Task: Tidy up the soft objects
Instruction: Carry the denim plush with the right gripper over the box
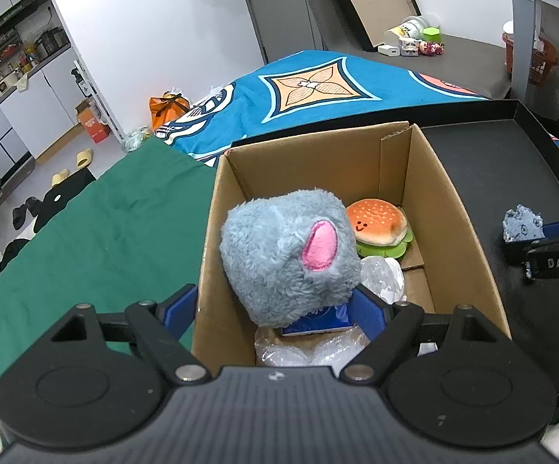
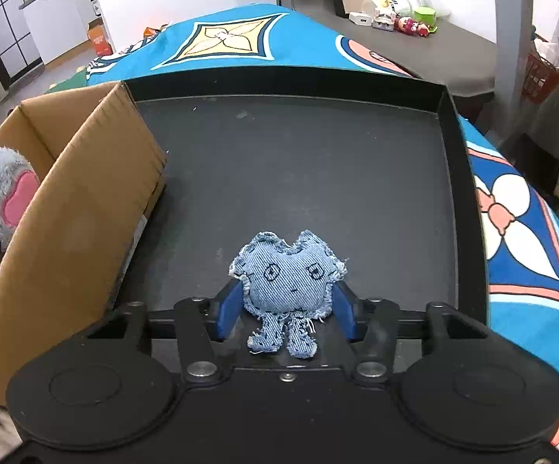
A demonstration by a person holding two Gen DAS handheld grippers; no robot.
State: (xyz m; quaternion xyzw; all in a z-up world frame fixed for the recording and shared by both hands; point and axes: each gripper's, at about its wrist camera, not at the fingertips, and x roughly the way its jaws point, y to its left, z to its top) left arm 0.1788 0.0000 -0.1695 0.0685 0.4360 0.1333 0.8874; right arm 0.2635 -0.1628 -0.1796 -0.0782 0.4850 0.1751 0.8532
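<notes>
My left gripper (image 1: 275, 305) is shut on a grey fluffy plush with pink ears (image 1: 287, 255) and holds it over the open cardboard box (image 1: 445, 201). A burger plush (image 1: 380, 226) lies at the far end of the box, with clear plastic wrap (image 1: 383, 274) and a blue packet (image 1: 318, 321) below the grey plush. My right gripper (image 2: 285, 309) is shut on a small denim plush with a stitched face (image 2: 287, 282), just above the black tray (image 2: 318, 178). The denim plush (image 1: 521, 224) and right gripper also show at the right of the left wrist view.
The box stands left of the black tray on a bed with a blue patterned blanket (image 1: 310, 89) and a green cloth (image 1: 97, 239). A grey shelf (image 2: 434, 46) behind holds cups and small toys. An orange basket (image 2: 546, 73) stands at right.
</notes>
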